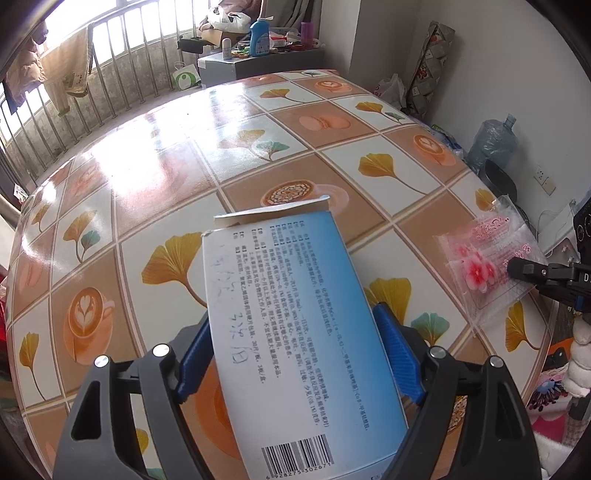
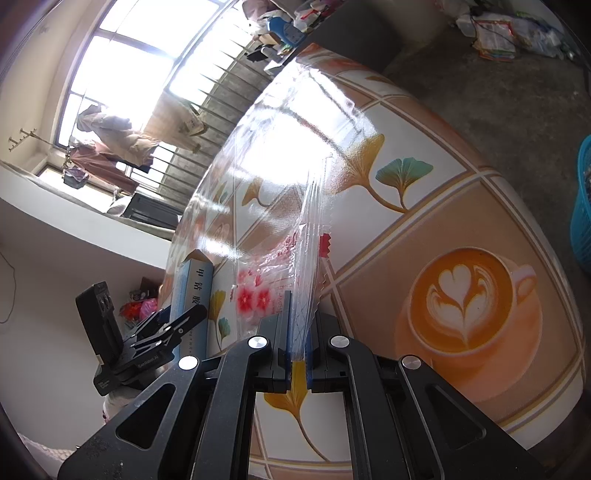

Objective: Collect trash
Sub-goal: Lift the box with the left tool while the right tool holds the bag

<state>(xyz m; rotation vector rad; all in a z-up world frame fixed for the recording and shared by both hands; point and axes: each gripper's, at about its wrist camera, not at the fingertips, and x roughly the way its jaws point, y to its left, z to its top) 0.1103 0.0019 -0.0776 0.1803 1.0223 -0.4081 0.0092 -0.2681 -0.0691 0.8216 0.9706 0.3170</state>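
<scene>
My left gripper is shut on a blue and white medicine box, held flat a little above the patterned table, its open flap pointing away. My right gripper is shut on a clear plastic wrapper with pink flowers, held edge-on above the table. In the left wrist view the wrapper and the right gripper's fingers show at the right table edge. In the right wrist view the box and the left gripper show at the left.
A blue basket stands on the floor beside the table. Litter lies on the floor at the far side. A cabinet with bottles stands behind the table, next to a railing. A water jug stands by the wall.
</scene>
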